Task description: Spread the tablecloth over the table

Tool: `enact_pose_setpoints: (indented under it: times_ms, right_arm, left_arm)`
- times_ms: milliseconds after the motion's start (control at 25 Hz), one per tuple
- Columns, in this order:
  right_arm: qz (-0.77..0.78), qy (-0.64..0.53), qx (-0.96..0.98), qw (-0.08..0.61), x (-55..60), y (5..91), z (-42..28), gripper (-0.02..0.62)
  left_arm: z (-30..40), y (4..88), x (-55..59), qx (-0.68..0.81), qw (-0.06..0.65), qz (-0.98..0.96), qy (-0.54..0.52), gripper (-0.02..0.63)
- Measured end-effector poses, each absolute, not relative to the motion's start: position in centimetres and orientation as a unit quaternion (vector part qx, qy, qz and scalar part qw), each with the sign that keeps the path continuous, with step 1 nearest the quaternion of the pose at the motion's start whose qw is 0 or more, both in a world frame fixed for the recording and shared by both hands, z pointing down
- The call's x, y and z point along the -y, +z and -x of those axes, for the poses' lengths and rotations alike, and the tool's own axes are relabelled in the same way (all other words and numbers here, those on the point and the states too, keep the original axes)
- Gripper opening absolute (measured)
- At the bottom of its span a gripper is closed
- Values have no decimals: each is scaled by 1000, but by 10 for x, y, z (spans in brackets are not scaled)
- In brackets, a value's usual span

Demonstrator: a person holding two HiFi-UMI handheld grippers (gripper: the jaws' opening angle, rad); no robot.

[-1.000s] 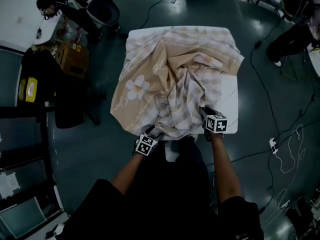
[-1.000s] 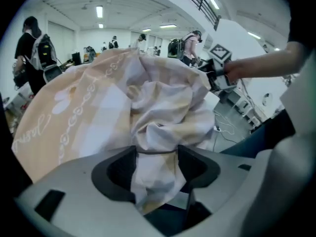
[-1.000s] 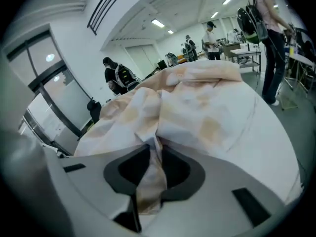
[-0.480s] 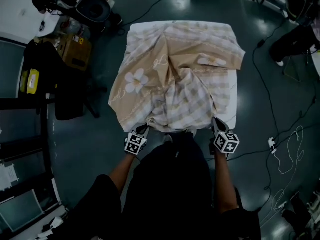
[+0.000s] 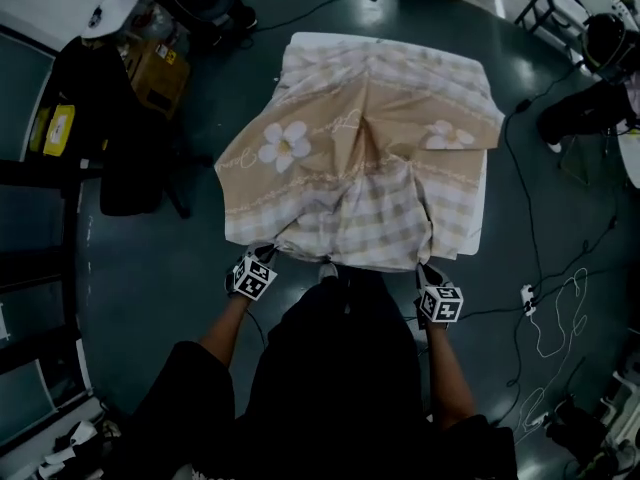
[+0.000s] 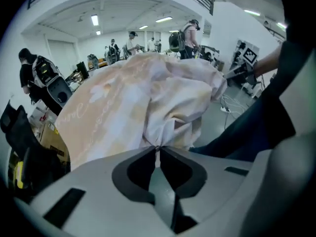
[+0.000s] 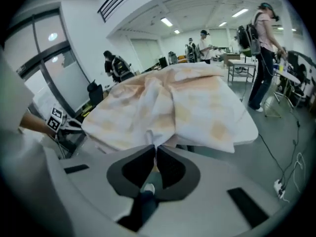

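A beige and white checked tablecloth (image 5: 360, 158) with flower prints lies rumpled over the white table (image 5: 478, 230), its near edge hanging off the front. My left gripper (image 5: 264, 256) is shut on the cloth's near left corner, and a pinched fold (image 6: 157, 141) shows between the jaws in the left gripper view. My right gripper (image 5: 426, 269) is shut on the near right corner (image 7: 157, 143). Both pairs of jaws have just been closing, with cloth between them. The cloth (image 6: 148, 93) bulges up ahead of the left gripper (image 6: 158, 148); it (image 7: 187, 102) drapes ahead of the right gripper (image 7: 155, 147).
A cardboard box (image 5: 155, 63) and black bags (image 5: 125, 158) stand on the dark floor left of the table. Cables and a power strip (image 5: 524, 296) lie on the floor at the right. Several people stand at benches (image 7: 261, 48) in the background.
Both grippers have pulled the cloth's near edge toward me and apart from each other. The cloth lies flatter, and a second flower print now shows at the right.
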State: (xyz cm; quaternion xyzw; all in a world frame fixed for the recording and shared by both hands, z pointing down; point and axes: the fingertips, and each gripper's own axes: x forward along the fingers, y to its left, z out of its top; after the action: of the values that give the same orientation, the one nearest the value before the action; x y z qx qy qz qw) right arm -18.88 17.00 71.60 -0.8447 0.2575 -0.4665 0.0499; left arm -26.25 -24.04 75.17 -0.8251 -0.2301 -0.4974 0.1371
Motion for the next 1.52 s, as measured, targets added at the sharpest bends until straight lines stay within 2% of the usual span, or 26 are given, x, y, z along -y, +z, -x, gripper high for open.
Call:
enact_pose_setpoints:
  times_ms: [120,200,320,480,560,640,680,800,880,1040,1200,1520]
  right_arm:
    - [823,-493,-277,45,-169,716,182,62]
    - [830,-479,-278,62,-178,694,172,139]
    - [875,-410,-234,103,-216,650,142,137]
    - [898,-407,-143,80,-273,668,109,129]
    - [886,-438,-128,85,-282,696,97,191]
    - [872,-467,-125,82,-284,721,82,255]
    - [866,-477,-128,77,-282,731,73,268]
    - [846,-506,-153,71,-271,748,58,252]
    - [839,-513,-173,61,-265,751,57,193]
    - [838,-504,-203,39,-258,748,57,139]
    - [834,-502,-226,49,-260,748,55,116]
    - [826,-498,-262,25,-260,749,55,108]
  left_arm:
    - [255,763,239,253,123,812,-511,41]
    - [254,762,236,262,90,814,-510,45]
    - [255,753,237,249,25,830,-499,85]
    - [252,726,232,215,-56,858,-462,129]
    - [256,715,215,227,-52,862,-450,154]
    - [264,714,189,264,-8,849,-458,230]
    - [266,716,178,277,17,840,-466,278]
    - [259,715,159,249,15,840,-483,291]
    - [248,710,152,208,-4,849,-486,291]
    - [211,690,139,123,-31,883,-452,291]
    - [188,658,122,8,-62,913,-404,291]
    - [159,628,52,-76,-87,917,-382,331]
